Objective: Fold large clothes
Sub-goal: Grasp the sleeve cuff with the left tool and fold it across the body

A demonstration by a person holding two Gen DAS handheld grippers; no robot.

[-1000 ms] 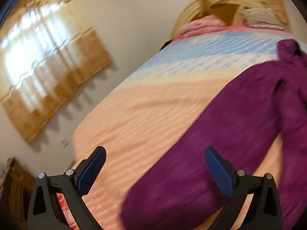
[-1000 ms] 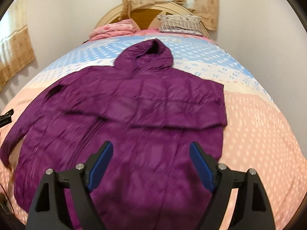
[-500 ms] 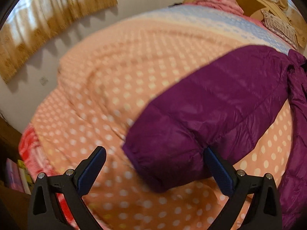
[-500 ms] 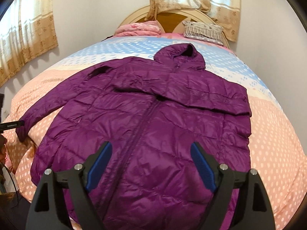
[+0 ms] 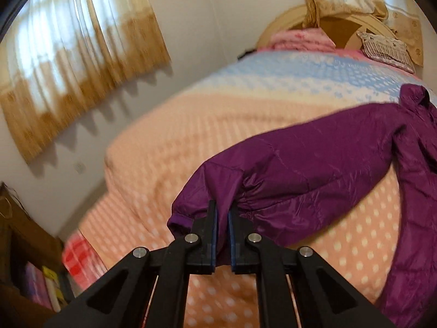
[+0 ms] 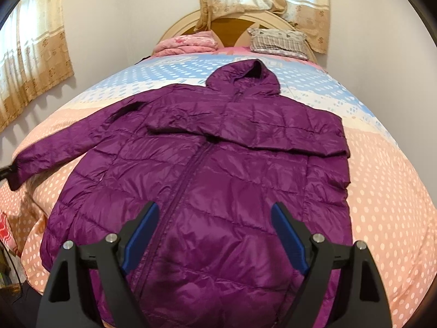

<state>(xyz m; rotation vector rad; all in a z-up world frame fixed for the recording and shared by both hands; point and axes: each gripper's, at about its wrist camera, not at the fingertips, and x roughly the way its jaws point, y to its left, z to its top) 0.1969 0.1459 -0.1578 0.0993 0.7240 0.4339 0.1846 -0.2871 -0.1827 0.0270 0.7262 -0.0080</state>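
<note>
A purple hooded puffer jacket (image 6: 218,169) lies face up on the bed, zipped, hood toward the headboard. One sleeve is folded across its chest (image 6: 245,134). The other sleeve (image 5: 300,169) stretches out to the left side of the bed. My left gripper (image 5: 221,213) is shut on that sleeve's cuff and lifts it off the bedspread; its tip shows at the left edge of the right wrist view (image 6: 6,172). My right gripper (image 6: 214,218) is open and empty, hovering above the jacket's lower hem.
The bed (image 6: 387,191) has a dotted peach, white and blue bedspread. A pink folded blanket (image 6: 185,43) and a patterned pillow (image 6: 278,41) lie by the headboard. Curtained windows and walls surround the bed. A low shelf (image 5: 30,281) stands at the bed's left foot.
My left gripper has closed on the sleeve cuff and raised it. My right gripper has drawn back a little and stays open.
</note>
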